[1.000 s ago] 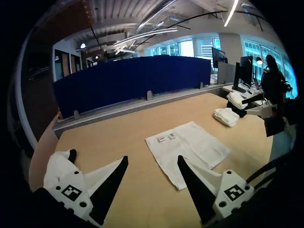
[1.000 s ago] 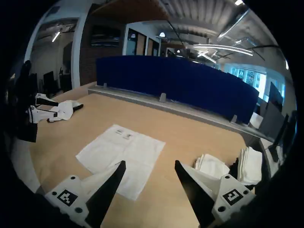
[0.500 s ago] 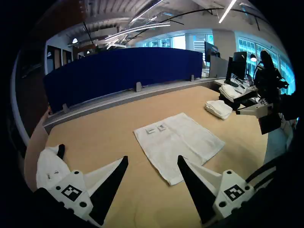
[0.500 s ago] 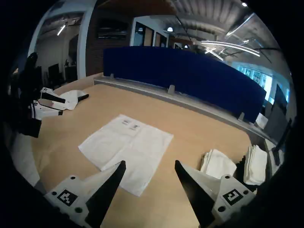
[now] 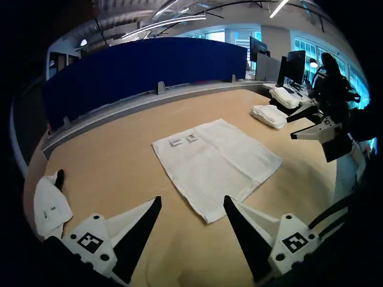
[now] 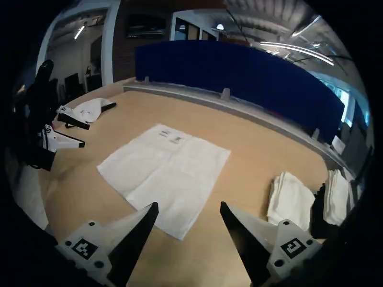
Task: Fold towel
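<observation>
I can read no words or numbers from here. The towel (image 5: 218, 162) carries two small tags (image 5: 183, 140) near its far edge, but their print is too small for me to make out. The left gripper (image 5: 191, 200) and right gripper (image 6: 188, 204) each bear square black-and-white coded markers (image 5: 90, 242), which are patterns without letters.

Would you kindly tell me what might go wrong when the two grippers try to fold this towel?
1. The towel lies flat on the table; the open left gripper and right gripper might push and bunch its near corners rather than pinch them.
2. It sits at an angle to both grippers, so uneven grips could skew the fold.
3. The folded towels lie beside it; a wide sweep might knock them.
</observation>
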A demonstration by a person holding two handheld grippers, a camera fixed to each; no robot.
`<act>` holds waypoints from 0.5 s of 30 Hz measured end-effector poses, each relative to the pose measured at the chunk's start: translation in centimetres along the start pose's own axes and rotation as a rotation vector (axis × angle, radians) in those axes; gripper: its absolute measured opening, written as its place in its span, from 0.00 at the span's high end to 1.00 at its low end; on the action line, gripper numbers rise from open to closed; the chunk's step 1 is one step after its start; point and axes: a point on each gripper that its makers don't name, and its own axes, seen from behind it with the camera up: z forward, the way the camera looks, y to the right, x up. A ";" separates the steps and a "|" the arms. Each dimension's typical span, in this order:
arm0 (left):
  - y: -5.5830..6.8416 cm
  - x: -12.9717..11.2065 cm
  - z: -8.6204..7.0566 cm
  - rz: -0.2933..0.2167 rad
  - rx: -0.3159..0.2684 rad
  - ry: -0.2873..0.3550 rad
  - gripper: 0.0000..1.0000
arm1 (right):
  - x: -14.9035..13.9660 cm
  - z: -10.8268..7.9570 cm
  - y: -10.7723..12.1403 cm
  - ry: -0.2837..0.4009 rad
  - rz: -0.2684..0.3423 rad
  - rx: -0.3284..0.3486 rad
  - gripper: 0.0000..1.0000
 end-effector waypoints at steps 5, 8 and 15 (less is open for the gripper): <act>0.5 -1.5 1.5 0.001 -0.022 -0.029 0.03 | -1.7 1.1 -0.4 -0.027 -0.002 0.016 0.00; 0.8 -2.2 2.2 -0.001 -0.035 -0.050 0.03 | -2.7 1.7 -0.6 -0.048 -0.006 0.025 0.00; 1.4 -3.7 3.5 -0.002 -0.060 -0.098 0.04 | -4.8 2.4 -0.9 -0.088 -0.010 0.040 0.00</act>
